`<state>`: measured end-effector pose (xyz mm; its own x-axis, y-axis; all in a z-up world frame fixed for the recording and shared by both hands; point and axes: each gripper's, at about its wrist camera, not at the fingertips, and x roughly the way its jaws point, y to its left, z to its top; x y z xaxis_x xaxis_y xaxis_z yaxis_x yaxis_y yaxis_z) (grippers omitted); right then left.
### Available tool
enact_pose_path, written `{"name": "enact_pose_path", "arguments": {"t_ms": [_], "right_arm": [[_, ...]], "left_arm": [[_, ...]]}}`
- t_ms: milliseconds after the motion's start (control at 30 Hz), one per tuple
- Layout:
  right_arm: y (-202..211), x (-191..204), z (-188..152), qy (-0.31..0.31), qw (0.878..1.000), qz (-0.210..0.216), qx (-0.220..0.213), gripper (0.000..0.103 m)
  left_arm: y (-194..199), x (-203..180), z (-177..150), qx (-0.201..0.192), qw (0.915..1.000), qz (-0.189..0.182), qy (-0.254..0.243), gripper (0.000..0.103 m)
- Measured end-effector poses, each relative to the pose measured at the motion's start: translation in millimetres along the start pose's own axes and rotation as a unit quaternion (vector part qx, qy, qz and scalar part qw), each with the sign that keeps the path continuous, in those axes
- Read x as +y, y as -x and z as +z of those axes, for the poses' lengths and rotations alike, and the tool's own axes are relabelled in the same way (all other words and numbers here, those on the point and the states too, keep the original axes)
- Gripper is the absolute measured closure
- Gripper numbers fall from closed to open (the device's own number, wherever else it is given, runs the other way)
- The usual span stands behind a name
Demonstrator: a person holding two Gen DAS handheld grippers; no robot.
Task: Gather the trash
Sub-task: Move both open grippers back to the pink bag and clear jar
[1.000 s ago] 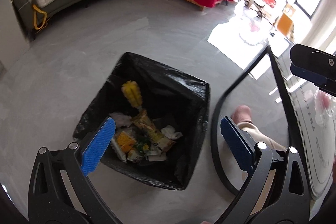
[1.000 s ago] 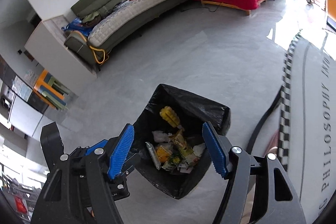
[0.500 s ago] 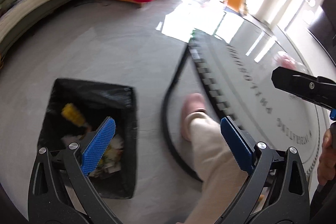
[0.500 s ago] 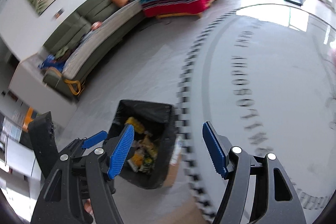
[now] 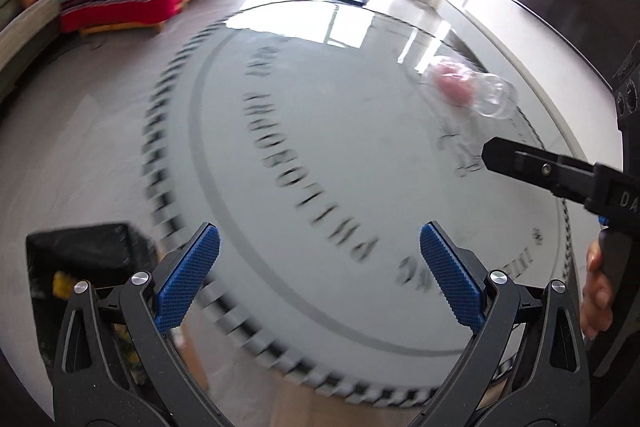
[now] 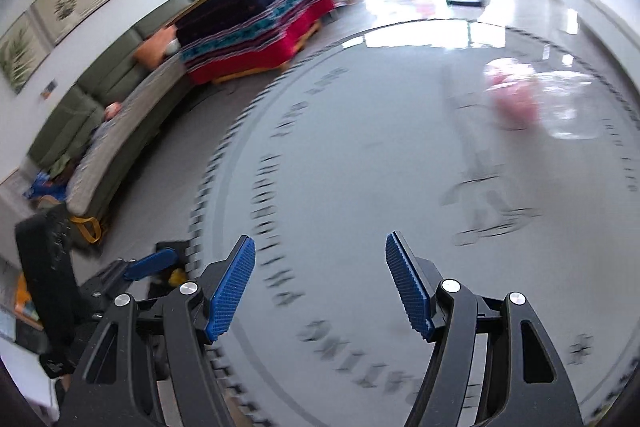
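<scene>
Blue pads: my left gripper [image 5: 320, 277] and right gripper [image 6: 320, 285] both have jaws apart, nothing between them, presumably ready for the next pickup.
Bin: black-lined trash bin [image 5: 76, 267] at 8 o'clock of the left view, down beside the bench edge, already holding scraps.
Bench: round grey glass top [image 5: 320, 131] with printed lettering and a checkered rim, glossy, reflecting window light.
Trash: clear plastic bottle with pink inside [image 6: 532, 103] at 2 o'clock, lying on the bench, blurred, well apart from both jaws.
Room: red-patterned covered table [image 6: 260, 31] and green sofa [image 6: 120, 119] at 10 o'clock; bright windows at 12.
</scene>
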<state>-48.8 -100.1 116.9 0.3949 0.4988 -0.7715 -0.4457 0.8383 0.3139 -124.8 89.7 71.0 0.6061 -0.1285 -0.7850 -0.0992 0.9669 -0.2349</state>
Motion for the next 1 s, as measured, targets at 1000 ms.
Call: {"name": "enact_pose_path", "arguments": {"t_ms": [1000], "right_arm": [[-59.2,-196.0,93.2,-0.039,0.945,-0.325,-0.017,0.038]], "left_arm": [[-141.1,-131.2,104.5,0.075,0.9912,-0.073,-0.081,0.006]]}}
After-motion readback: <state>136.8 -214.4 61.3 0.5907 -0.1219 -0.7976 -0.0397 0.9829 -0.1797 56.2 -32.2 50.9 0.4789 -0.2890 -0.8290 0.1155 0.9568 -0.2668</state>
